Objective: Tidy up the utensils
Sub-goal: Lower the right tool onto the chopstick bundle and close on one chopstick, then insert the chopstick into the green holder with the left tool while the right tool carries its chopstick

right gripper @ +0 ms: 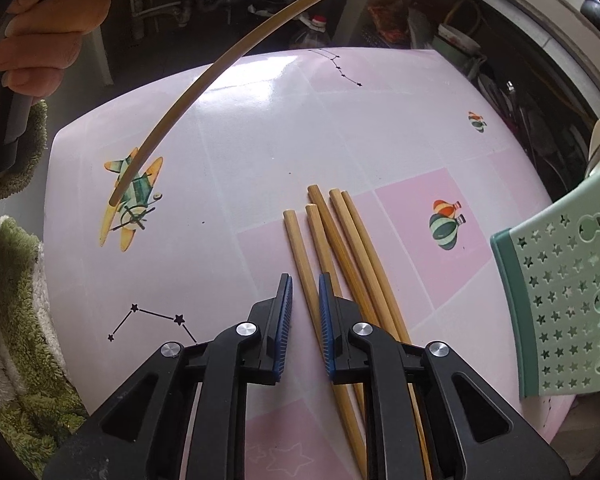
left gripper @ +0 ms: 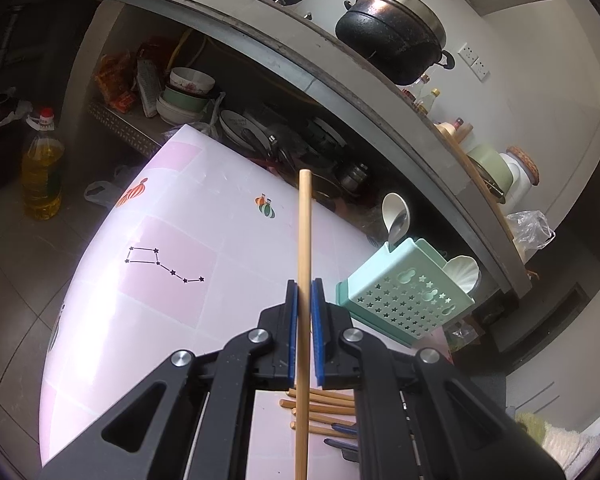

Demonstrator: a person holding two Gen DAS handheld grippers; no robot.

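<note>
While your left gripper clamps single chopstick above table, your right gripper straddles leftmost of loose chopsticks, pads not pressing; holder beside.

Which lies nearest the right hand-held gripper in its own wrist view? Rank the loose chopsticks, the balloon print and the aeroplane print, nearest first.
Measured from the right hand-held gripper:
1. Loose chopsticks: at its fingertips, one running between the jaws.
2. Balloon print: to the right, beyond the chopsticks' tips.
3. Aeroplane print: far left, under the end of the chopstick held by the left hand-held gripper.
</note>
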